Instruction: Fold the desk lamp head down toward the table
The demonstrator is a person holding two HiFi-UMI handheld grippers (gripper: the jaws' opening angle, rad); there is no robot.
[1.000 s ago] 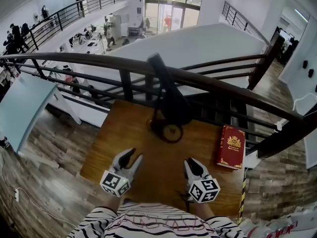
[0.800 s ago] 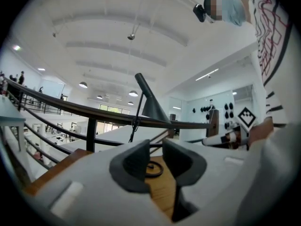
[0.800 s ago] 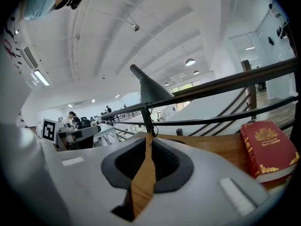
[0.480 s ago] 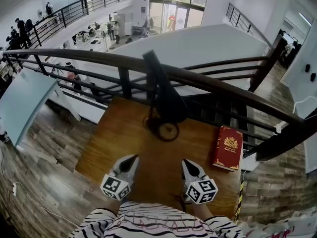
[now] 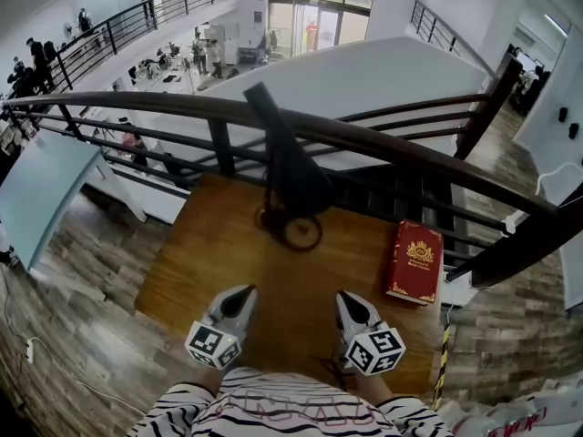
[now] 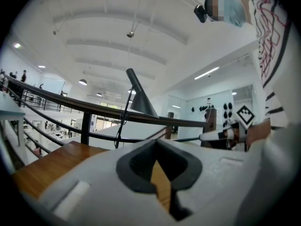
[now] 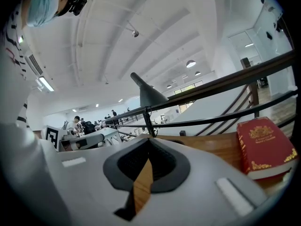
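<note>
Black against the pale hall beyond, the desk lamp [image 5: 296,189] stands at the far edge of the wooden table [image 5: 205,253], just in front of the dark railing [image 5: 401,153], with its ring base [image 5: 301,232] flat on the wood. Its cone head [image 5: 290,167] is up in the air, the wide mouth low and the narrow end rising up and to the left, so the long axis runs steeply upward rather than along the table. The left gripper [image 5: 244,292] and the right gripper [image 5: 344,299] both sit at the near edge, pointing straight ahead at the lamp, jaws pressed together with nothing between them, only table showing through the gap. The lamp lies ahead of both and well apart from them, its base roughly between their two lines and perhaps slightly nearer the right one, while the head leans toward the left side. A red book [image 5: 414,262] lies to the right, clear of the path. Folding the head likely means reaching forward and up, one gripper steadying the base.
</note>
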